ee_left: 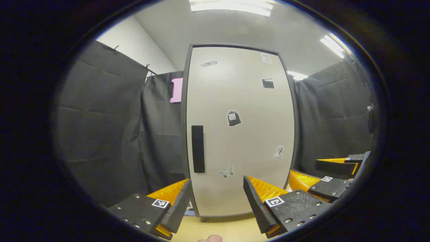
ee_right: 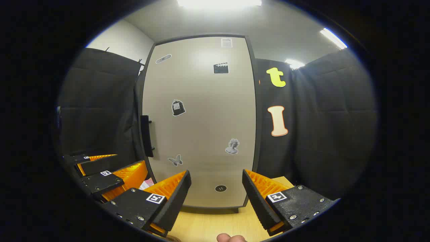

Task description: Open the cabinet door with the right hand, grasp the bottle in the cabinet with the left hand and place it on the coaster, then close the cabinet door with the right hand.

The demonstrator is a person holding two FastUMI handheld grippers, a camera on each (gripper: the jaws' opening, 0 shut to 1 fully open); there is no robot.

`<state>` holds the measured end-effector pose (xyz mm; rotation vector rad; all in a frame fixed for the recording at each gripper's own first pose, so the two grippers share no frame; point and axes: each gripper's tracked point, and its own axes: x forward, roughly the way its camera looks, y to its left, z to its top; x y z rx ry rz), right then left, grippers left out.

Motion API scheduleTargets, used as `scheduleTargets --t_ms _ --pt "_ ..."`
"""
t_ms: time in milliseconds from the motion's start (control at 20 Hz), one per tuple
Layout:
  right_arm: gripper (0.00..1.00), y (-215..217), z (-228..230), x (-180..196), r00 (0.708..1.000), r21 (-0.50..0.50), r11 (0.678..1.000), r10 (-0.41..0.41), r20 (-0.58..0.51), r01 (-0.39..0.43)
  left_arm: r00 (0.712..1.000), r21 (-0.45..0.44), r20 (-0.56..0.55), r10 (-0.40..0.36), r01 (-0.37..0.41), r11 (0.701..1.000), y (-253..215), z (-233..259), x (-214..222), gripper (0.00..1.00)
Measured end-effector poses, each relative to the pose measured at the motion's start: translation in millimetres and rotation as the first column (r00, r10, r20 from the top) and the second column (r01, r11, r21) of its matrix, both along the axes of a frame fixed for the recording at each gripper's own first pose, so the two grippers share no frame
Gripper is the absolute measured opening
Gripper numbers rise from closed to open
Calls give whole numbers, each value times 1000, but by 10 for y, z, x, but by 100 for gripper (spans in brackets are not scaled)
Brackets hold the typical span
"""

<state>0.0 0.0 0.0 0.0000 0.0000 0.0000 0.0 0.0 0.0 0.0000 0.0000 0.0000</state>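
Tall beige cabinet door (ee_right: pixel 201 121) with dark frame and small grey stickers is closed, standing upright on the light wooden desk (ee_right: pixel 208 225). The bottle we can't see; we judge it's behind the door. The coaster we can't pick out from here.

Key relation: the flat black bar handle (ee_left: pixel 198 149) sits on the door's left edge, about mid-height, long axis vertical. In the right gripper view the same handle appears edge-on, standing off the door on two short posts, up and to the left of our right gripper (ee_right: pixel 216 191). So we judge the right hand has to go forward, left and up, jaws turned to straddle a vertical bar, then pull so the door swings about its right edge.

In the left gripper view the handle lies almost straight ahead of the left gripper (ee_left: pixel 217 198), so the left one looks better lined up, yet the task gives the door to the right hand.

Jaws on both grippers are spread wide, nothing between them, neither touching the door. The two are side by side, well short of the cabinet.

We judge step one hasn't started.
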Motion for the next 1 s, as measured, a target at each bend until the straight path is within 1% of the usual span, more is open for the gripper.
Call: scheduleTargets --t_ms 500,800,1000 --pt "95 28 75 37 1000 4 1000 5 10 -5 1000 5 3 16 -16 1000 84 42 107 92" --pt "95 84 96 62 1000 -4 1000 15 12 -15 1000 -19 -5 18 -18 1000 113 49 135 92" --pt "95 96 50 89 1000 2 1000 24 -7 -24 1000 -1 2 0 0 1000 44 70 117 92"
